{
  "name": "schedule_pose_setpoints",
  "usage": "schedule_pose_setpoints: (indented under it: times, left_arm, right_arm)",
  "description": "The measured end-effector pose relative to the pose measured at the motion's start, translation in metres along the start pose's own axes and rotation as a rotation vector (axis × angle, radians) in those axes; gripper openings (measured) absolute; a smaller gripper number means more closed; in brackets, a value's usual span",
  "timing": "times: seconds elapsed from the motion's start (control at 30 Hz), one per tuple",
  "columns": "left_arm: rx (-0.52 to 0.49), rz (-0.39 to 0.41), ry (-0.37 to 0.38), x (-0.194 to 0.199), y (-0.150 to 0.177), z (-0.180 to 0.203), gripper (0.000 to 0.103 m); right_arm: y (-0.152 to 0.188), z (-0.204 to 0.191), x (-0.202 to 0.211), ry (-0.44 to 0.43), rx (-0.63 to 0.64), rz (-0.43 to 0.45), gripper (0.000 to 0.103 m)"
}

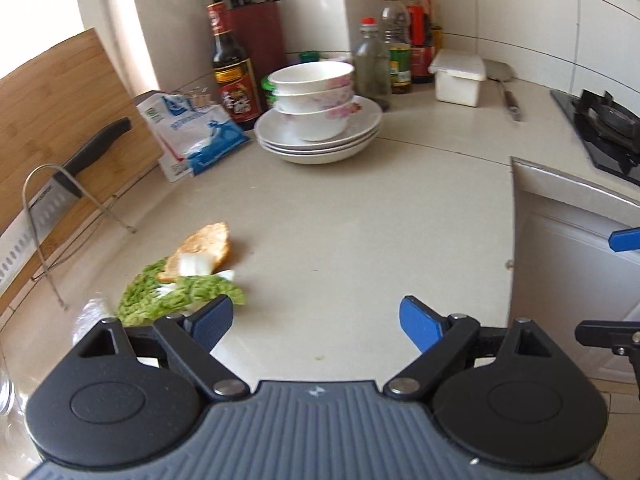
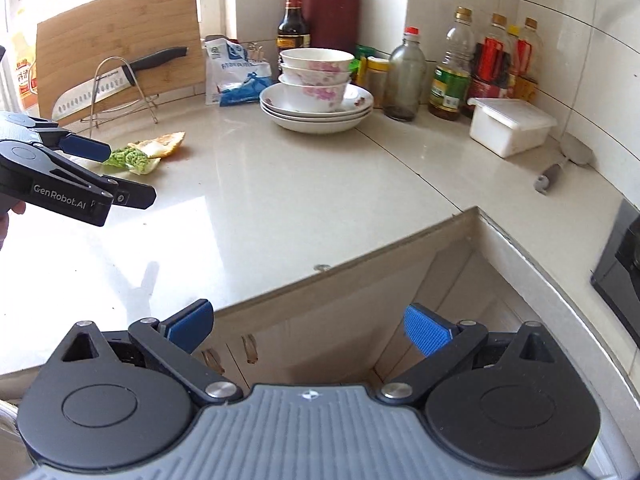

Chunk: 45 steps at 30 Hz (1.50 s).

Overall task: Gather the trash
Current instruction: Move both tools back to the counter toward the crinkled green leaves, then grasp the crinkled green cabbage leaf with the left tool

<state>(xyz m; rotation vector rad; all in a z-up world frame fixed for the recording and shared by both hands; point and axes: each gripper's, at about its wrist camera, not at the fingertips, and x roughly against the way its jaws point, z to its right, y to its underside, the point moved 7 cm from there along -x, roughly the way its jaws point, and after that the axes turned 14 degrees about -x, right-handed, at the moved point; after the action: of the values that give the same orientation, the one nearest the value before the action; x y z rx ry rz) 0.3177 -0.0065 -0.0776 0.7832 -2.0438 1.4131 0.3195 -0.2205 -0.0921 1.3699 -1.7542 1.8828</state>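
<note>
The left claw [image 1: 316, 322] hangs over the pale tabletop [image 1: 340, 216] with its jaws spread wide and nothing between them. The trash, a pile of green leaf scraps [image 1: 176, 296] with a browned peel [image 1: 208, 246] on top, lies on the tabletop just ahead and to the left of its left finger, apart from the pads. The right claw [image 2: 310, 330] is likewise released and empty, over the tabletop's front edge, with the scraps well ahead on its far left. The right wrist view shows the left claw from the side, its blue pad in front of the scraps; the left wrist view shows only a blue tip of the right claw at its right edge. Beyond the scraps stand a cutting board [image 1: 68, 92] with a knife [image 1: 60, 184] in a wire rack, a blue-and-white bag [image 1: 196, 136], stacked bowls [image 1: 316, 100] on plates, bottles [image 1: 234, 72] and a white box [image 1: 458, 76]. Nothing lies between either claw and the trash.
</note>
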Motion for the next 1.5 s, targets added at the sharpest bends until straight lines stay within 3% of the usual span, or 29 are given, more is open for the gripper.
schedule_pose_setpoints:
  times: [0.3, 0.53, 0.6, 0.7, 0.9, 1.0, 1.5]
  left_arm:
    - [0.107, -0.03, -0.103, -0.032, 0.014, -0.067, 0.09]
    - [0.155, -0.053, -0.084, -0.065, 0.019, -0.085, 0.083]
    - [0.172, -0.062, -0.063, -0.071, 0.022, -0.086, 0.072]
    - [0.198, -0.073, -0.029, -0.077, 0.024, -0.087, 0.066]
    - [0.212, -0.071, 0.018, -0.077, 0.026, -0.083, 0.043]
    - [0.213, -0.065, 0.021, -0.073, 0.025, -0.082, 0.037]
    - [0.208, -0.032, 0.025, -0.035, 0.023, -0.087, 0.032]
  right_arm:
    - [-0.02, -0.039, -0.038, -0.044, 0.048, -0.04, 0.103]
    - [-0.024, -0.05, -0.057, -0.05, 0.048, -0.077, 0.103]
    - [-0.026, -0.052, -0.062, -0.053, 0.053, -0.088, 0.103]
    - [-0.027, -0.054, -0.066, -0.055, 0.059, -0.097, 0.103]
    - [-0.028, -0.052, -0.071, -0.062, 0.051, -0.104, 0.103]
    - [-0.029, -0.052, -0.072, -0.066, 0.05, -0.104, 0.103]
    - [-0.036, -0.066, -0.078, -0.108, 0.086, -0.104, 0.103]
